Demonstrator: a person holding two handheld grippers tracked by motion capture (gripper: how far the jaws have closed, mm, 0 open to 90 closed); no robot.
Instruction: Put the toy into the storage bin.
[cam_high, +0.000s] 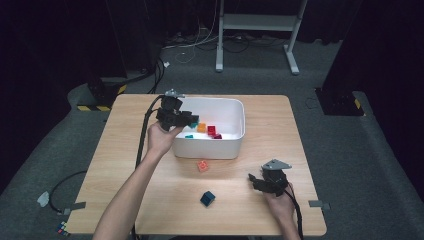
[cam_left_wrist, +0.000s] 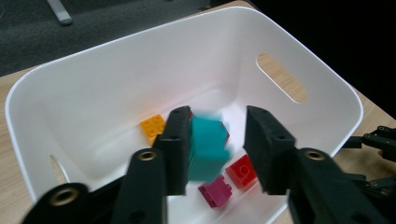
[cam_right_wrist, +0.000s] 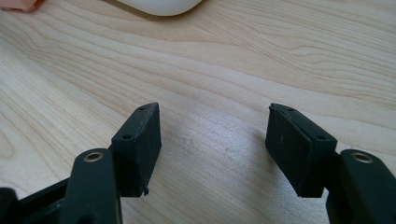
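Bin (cam_left_wrist: 112, 70): white. Bricks in it: teal brick (cam_left_wrist: 208, 147) at my left gripper (cam_left_wrist: 217, 154), orange brick (cam_left_wrist: 153, 128), red brick (cam_left_wrist: 242, 171), magenta brick (cam_left_wrist: 215, 191). Both my grippers: black. Worktop (cam_high: 260, 200): pale wood grain, bearing a salmon-orange brick (cam_high: 203, 165) and a dark teal brick (cam_high: 207, 198).

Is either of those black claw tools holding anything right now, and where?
Neither grips. The left gripper stands open over the white plastic bin; a blurred teal toy brick touches just one pad. The right gripper is open, empty.

Grey carpet floor (cam_high: 350, 150) under dark curtains, a white stand frame (cam_high: 257, 22) and loose cables (cam_high: 200, 45) behind.
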